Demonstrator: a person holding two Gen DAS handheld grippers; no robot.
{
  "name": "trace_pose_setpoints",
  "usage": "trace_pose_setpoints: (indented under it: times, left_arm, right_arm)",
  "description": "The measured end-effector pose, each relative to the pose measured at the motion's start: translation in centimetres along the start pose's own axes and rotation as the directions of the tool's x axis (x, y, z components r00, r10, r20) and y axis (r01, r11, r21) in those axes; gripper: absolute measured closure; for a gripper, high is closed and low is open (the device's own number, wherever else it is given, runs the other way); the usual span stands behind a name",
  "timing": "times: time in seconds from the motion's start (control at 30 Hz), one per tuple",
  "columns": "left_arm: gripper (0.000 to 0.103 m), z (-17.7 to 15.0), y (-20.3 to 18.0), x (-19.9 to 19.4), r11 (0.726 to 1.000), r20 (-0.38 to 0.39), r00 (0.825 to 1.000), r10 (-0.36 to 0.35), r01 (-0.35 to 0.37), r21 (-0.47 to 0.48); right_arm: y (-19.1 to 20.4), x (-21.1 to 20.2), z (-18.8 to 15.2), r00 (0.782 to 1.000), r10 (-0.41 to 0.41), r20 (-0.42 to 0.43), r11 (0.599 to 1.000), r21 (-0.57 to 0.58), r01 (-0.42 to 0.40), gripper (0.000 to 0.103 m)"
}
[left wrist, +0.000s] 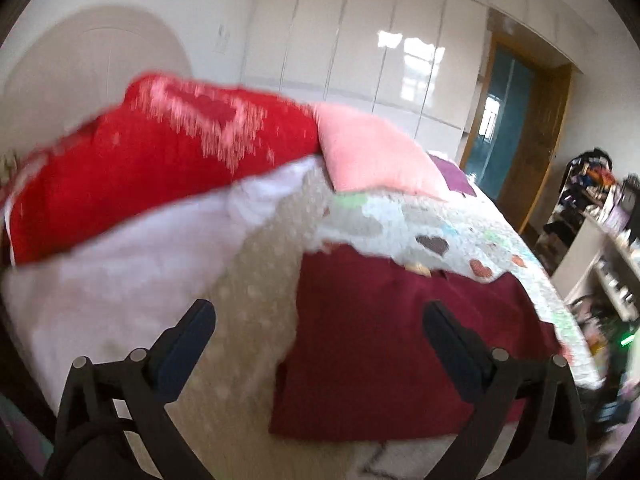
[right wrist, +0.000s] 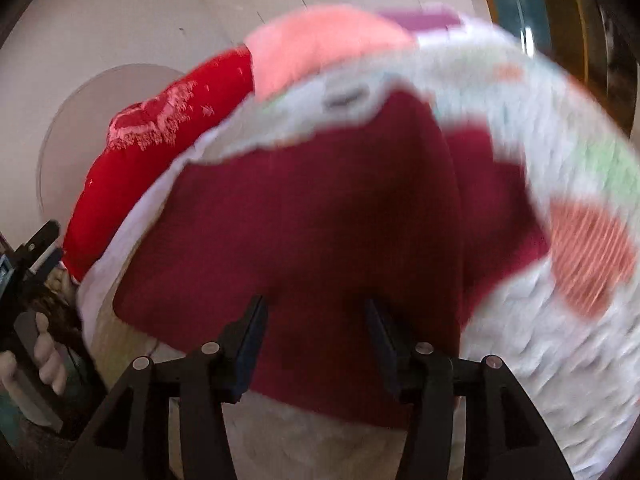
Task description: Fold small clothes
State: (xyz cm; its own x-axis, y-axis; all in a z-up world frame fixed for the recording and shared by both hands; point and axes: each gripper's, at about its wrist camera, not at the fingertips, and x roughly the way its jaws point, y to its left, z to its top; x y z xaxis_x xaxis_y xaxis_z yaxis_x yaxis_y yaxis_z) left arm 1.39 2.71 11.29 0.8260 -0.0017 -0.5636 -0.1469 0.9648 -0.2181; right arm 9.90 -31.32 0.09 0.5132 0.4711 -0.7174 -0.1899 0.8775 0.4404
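Observation:
A dark red garment lies flat on the bed, partly over a beige dotted cloth. My left gripper hovers above the garment's left edge, open wide, nothing between its fingers. In the right wrist view the same dark red garment fills the middle. My right gripper is open just above its near part, fingers apart and empty. The left gripper's body shows at the far left, held by a hand. Both views are motion-blurred.
A red pillow with white pattern and a pink pillow sit at the bed's head. A heart-patterned quilt covers the bed's far side. White wardrobes, a doorway and cluttered shelves stand beyond.

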Motion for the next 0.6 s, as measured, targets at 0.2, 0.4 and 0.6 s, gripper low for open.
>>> trace_pose_setpoints:
  times: [0.2,0.4,0.6]
  left_arm:
    - [0.000,-2.5,4.2,0.7,0.989,-0.120,0.993,-0.005,-0.013,-0.144]
    - [0.000,-4.2,7.0,2.5,0.968,-0.183,0.983,-0.031,-0.016,-0.249]
    - [0.000,-4.6,7.0,5.3,0.970,-0.207,0.976,-0.060,0.008,-0.244]
  right_arm:
    - [-1.3,-1.7,-1.2,0.995,-0.092,0.025,0.995,0.047,0.091,0.079]
    - [3.2,-3.1,-0.7,0.991,-0.129,0.044,0.990,-0.050,0.131,0.036]
    - [9.5,0.8,3.5,0.999,-0.007,-0.038,0.990,-0.140,0.002,0.032]
